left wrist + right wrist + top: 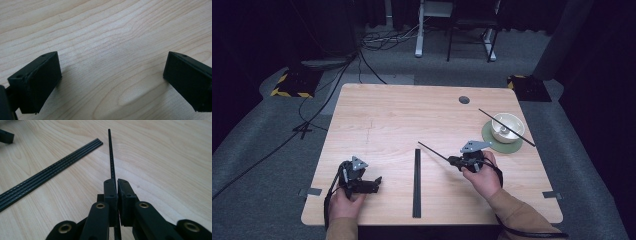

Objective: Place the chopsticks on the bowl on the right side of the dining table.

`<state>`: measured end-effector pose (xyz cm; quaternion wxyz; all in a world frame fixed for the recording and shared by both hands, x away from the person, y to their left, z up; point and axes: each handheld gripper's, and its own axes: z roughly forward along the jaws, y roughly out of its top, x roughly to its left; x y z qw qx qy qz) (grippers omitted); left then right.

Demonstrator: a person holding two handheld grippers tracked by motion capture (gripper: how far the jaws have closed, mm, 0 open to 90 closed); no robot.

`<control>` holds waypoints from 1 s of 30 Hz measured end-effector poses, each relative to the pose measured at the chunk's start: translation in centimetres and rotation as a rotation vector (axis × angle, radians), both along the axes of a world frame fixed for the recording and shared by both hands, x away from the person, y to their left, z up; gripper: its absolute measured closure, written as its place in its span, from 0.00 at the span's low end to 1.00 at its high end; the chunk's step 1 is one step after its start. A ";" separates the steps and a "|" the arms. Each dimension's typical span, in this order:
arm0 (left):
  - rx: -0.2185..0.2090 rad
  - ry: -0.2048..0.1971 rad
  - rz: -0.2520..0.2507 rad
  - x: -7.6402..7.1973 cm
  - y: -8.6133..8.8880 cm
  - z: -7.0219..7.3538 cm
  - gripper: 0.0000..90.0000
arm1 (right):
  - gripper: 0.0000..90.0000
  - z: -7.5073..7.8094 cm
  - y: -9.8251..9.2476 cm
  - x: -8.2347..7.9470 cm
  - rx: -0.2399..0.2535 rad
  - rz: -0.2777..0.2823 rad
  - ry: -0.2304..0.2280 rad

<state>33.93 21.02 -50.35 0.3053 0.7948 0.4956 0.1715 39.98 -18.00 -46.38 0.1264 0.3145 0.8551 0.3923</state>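
Note:
My right gripper is shut on a thin black perforated rod, which sticks out past the jaws toward the table's middle, just above the wood. A flat bundle of black rods lies on the table between the two hands. Another thin black rod rests across a white bowl on a green mat at the right. Near the front left my left gripper stands open over bare wood, nothing between its jaws.
The wooden table has a round cable hole at the back right. Tape tabs mark the front corners. Cables run over the grey floor behind the table, with desk legs farther back.

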 end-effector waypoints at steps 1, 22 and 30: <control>0.000 0.000 0.000 0.0 0.0 0.0 0.02 | 0.96 0.3 0.0 -0.1 0.008 -0.003 -0.003; 0.002 -0.004 -0.010 0.2 0.0 0.0 0.01 | 0.96 8.0 -4.2 -0.2 0.066 0.037 -0.113; -0.001 -0.001 -0.013 0.3 0.0 0.0 0.01 | 0.96 10.1 -5.4 -0.2 0.087 0.047 -0.125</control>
